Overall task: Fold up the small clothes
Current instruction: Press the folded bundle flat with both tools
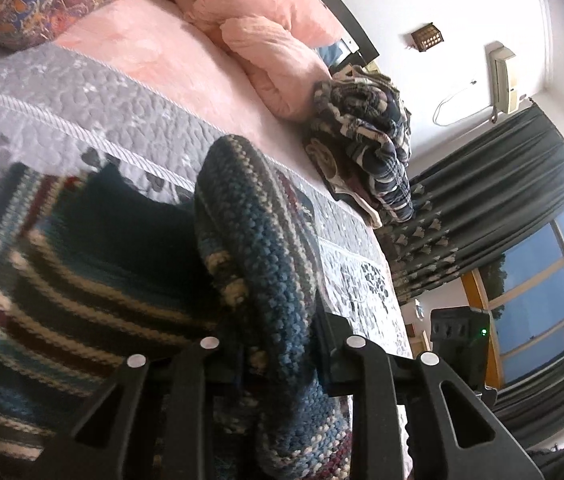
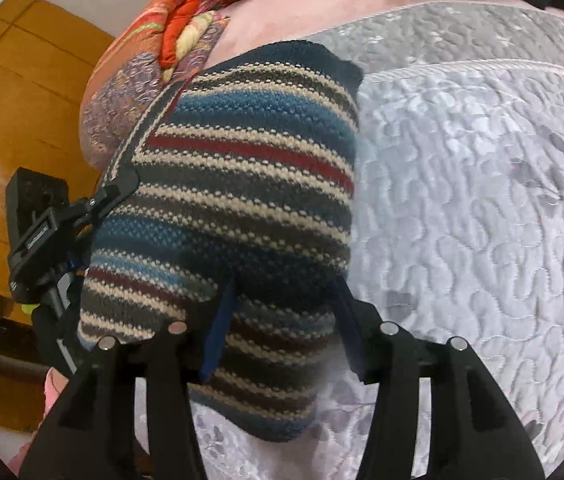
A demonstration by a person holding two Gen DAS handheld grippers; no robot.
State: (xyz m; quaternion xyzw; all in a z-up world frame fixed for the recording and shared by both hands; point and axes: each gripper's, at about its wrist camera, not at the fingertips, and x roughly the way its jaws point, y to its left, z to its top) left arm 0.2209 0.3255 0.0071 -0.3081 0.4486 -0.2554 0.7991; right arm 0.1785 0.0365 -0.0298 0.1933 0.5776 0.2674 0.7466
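A small striped knit garment in blue, cream, grey and dark red hangs lifted over the grey quilted bedcover. My left gripper is shut on a thick fold of it that bulges up between the fingers. In the right wrist view the same garment stretches away from me, and my right gripper is shut on its near edge, with a blue pad pressed into the knit. The left gripper shows there clamping the garment's left edge.
A pink blanket and pink pillows lie further up the bed. A pile of plaid clothes sits near the bed's far edge. Patterned cushions lie beside the garment. Dark curtains and a window are beyond.
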